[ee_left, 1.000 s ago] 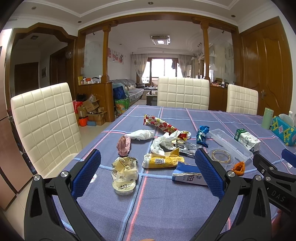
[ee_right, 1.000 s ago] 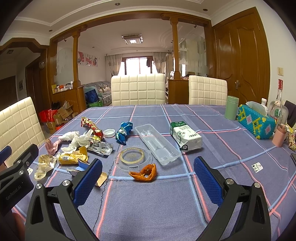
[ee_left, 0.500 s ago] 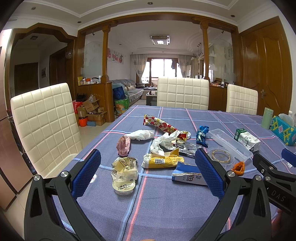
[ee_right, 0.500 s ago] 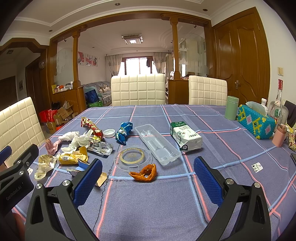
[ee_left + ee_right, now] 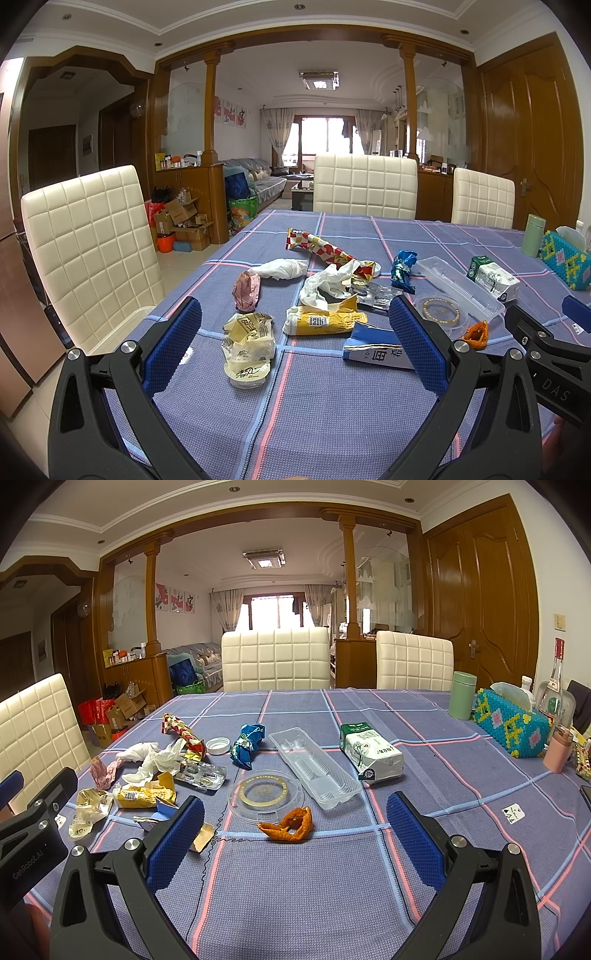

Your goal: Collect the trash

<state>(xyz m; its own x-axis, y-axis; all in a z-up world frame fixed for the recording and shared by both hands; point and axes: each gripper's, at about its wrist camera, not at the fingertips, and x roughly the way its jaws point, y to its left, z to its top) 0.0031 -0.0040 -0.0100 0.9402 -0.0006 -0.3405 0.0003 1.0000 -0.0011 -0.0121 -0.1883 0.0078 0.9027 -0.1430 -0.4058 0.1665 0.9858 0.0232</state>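
Both claws hang spread wide above the near edge of the checked blue tablecloth point(image 5: 295, 897), gripping nothing: the left gripper point(image 5: 295, 343) faces the left heap of litter, the right gripper point(image 5: 295, 836) faces the middle of the table. The trash lies scattered across the cloth ahead of them. Counted from the left: one crumpled cream wrapper point(image 5: 249, 341), one pink paper ball point(image 5: 246, 293), two wads of white tissue point(image 5: 284, 268), one yellow packet point(image 5: 325, 322), one flattened blue-and-white carton point(image 5: 375, 347), one long red-and-gold wrapper point(image 5: 321, 248), one empty blister pack point(image 5: 201, 775), one white bottle cap point(image 5: 218, 745), one blue foil wrapper point(image 5: 248, 745), one round clear lid point(image 5: 265, 794) with a gold ring, one long clear plastic tray point(image 5: 314, 766), one piece of orange peel point(image 5: 290, 824) nearest the right claw, and one green-and-white pack point(image 5: 371, 752). At the far right stand one green canister point(image 5: 461, 695), one beaded tissue box point(image 5: 511, 723) and one glass bottle point(image 5: 556, 686). Three cream quilted chairs point(image 5: 275, 659) stand around the table.
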